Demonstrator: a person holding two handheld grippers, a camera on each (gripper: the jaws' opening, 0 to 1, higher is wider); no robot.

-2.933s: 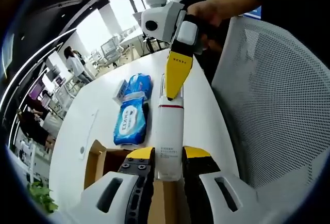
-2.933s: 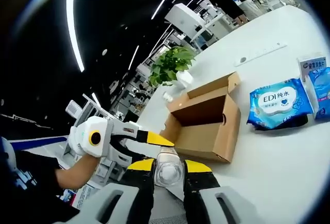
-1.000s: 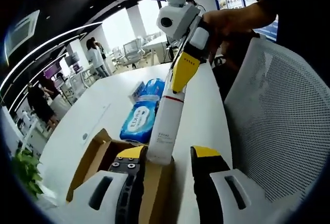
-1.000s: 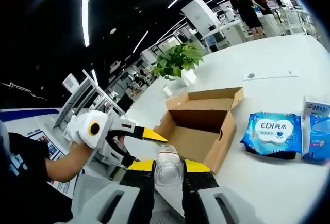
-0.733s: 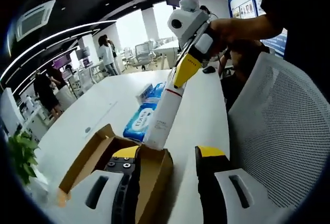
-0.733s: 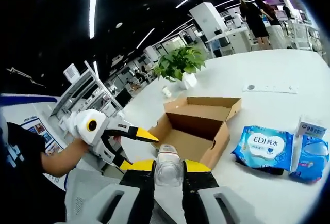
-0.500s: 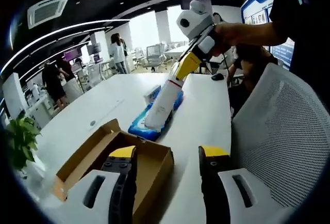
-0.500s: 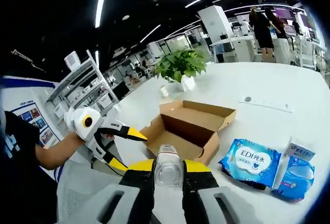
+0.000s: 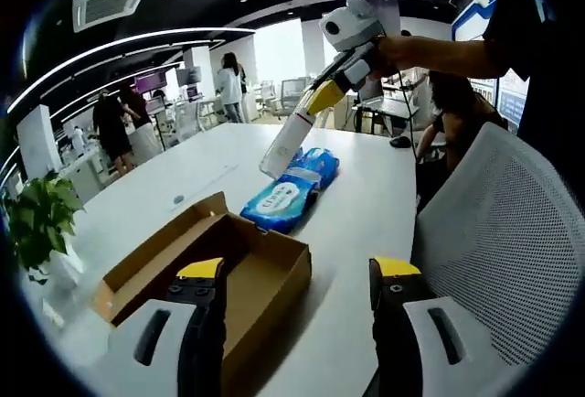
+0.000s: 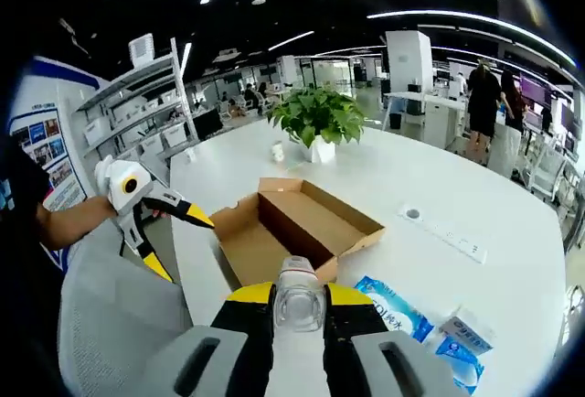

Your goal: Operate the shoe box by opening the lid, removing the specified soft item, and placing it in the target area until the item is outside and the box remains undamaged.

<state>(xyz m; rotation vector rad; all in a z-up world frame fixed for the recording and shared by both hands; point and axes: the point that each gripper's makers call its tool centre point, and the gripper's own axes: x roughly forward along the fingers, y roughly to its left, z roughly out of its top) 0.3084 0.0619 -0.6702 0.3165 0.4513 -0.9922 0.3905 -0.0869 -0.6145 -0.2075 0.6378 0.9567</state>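
On the white table (image 9: 356, 223) we see a potted plant (image 10: 318, 121), blue wet-wipe packs (image 9: 291, 191) and a white mesh chair back (image 9: 507, 232) at the table's edge. The cardboard shoe box (image 10: 283, 228) lies open, brown and matte; its interior looks bare. We hold the right gripper (image 10: 300, 298) clamped on a white tubular bottle (image 9: 288, 136), raised well above the wipes. The left gripper (image 9: 297, 273) hovers near the box, its yellow-tipped jaws spread apart.

Potted plant (image 10: 319, 119), mesh chair (image 9: 498, 232), probably wipes (image 9: 291, 190).
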